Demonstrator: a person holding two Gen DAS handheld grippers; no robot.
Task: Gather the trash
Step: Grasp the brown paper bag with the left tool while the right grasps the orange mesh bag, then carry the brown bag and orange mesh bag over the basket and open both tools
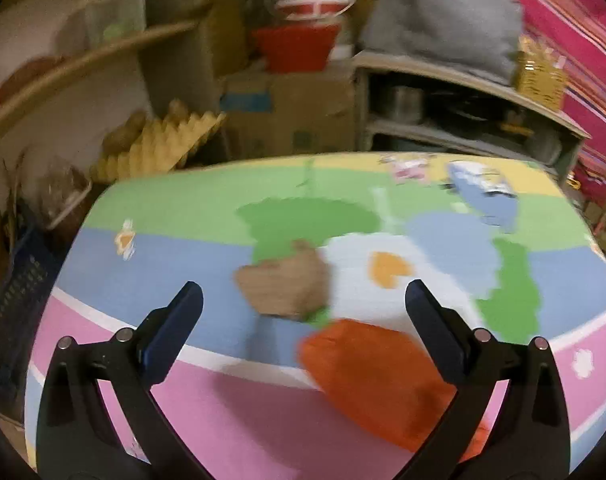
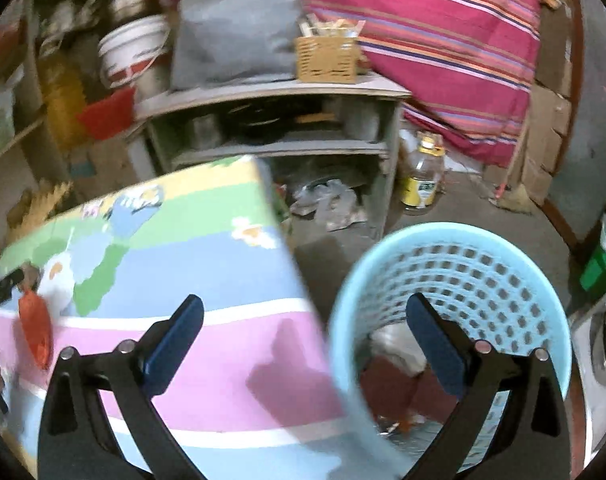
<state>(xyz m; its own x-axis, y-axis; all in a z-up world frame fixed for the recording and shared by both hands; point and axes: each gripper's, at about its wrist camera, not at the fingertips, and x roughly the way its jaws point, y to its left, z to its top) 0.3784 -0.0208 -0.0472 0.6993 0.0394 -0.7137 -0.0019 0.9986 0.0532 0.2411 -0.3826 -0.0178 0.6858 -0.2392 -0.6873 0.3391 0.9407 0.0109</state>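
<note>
An orange wrapper (image 1: 379, 376) lies on the colourful cartoon table (image 1: 183, 248), between my left gripper's fingers and nearer the right one. A crumpled brown paper (image 1: 285, 286) lies just beyond it. My left gripper (image 1: 303, 300) is open and empty above them. A blue-and-white packet (image 1: 483, 188) lies near the table's far right edge. My right gripper (image 2: 303, 316) is open and empty over the table's right edge, next to a light blue mesh bin (image 2: 463, 272) holding white and dark red trash. The orange wrapper also shows at the far left of the right wrist view (image 2: 35, 324).
A grey shelf unit (image 2: 271, 120) with pots stands behind the table, a wicker basket (image 2: 327, 58) and grey bag on top. A clear jug (image 2: 423, 176) stands on the floor. Cardboard boxes (image 1: 291, 112), buckets and egg trays (image 1: 163, 140) crowd the back left.
</note>
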